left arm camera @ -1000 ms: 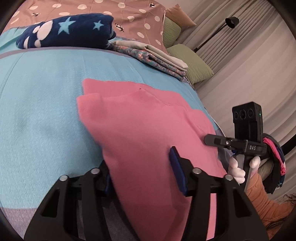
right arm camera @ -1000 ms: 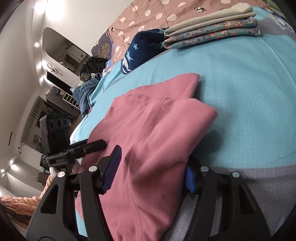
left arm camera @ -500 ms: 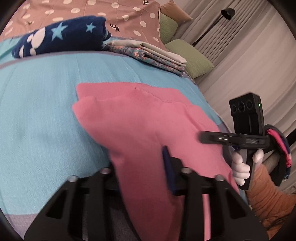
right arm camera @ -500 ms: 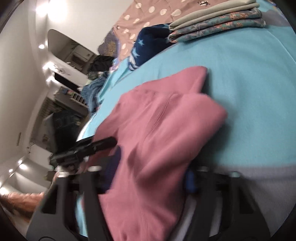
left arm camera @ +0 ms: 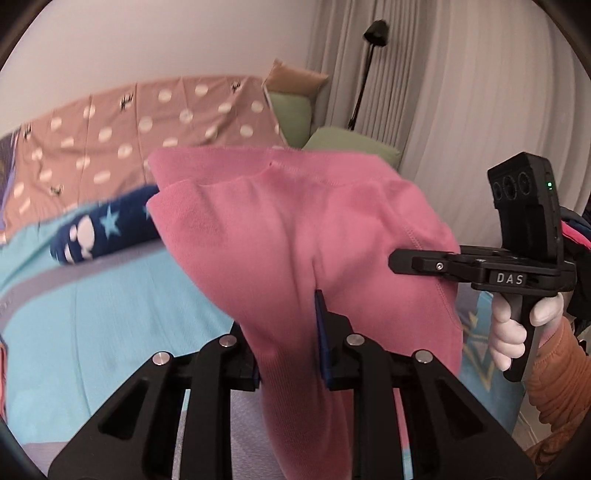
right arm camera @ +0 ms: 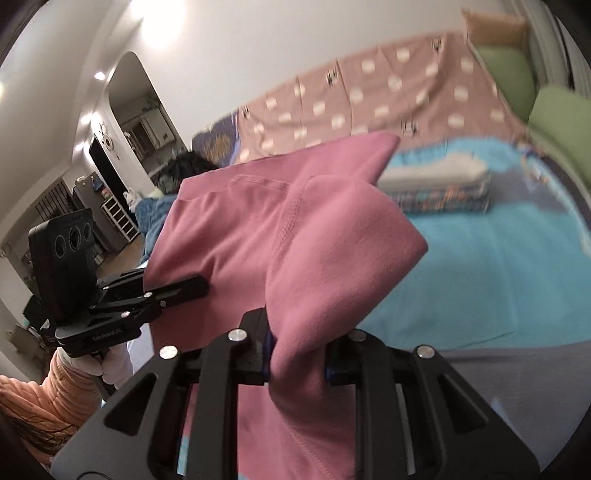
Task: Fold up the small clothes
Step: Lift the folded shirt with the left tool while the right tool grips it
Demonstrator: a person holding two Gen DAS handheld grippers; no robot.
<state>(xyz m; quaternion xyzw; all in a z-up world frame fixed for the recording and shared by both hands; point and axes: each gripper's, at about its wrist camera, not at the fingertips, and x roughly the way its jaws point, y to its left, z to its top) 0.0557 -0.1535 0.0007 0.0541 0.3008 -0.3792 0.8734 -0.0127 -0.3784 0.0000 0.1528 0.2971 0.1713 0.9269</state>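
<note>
A pink garment (left arm camera: 295,229) hangs lifted off the teal bed cover (left arm camera: 92,332), bunched into folds. My left gripper (left arm camera: 286,350) has a fold of it between its blue pads, and its jaws are closing on the cloth. In the right wrist view the same pink garment (right arm camera: 314,240) drapes over my right gripper (right arm camera: 298,358), whose jaws are also closing with cloth pinched between them. Each gripper shows in the other's view: the right gripper (left arm camera: 406,262) at the garment's right edge, the left gripper (right arm camera: 199,286) at its left edge.
A navy star-patterned blanket (left arm camera: 107,229) and a folded stack of clothes (right arm camera: 439,184) lie further back on the bed. Behind them are a brown dotted cover (left arm camera: 147,122), green pillows (left arm camera: 351,144), a floor lamp (left arm camera: 375,31) and curtains. A gloved hand (left arm camera: 517,325) holds the right gripper.
Both grippers narrowed onto the pink garment and rose, lifting it off the bed. The views tilted upward, so the wall and curtains show.
</note>
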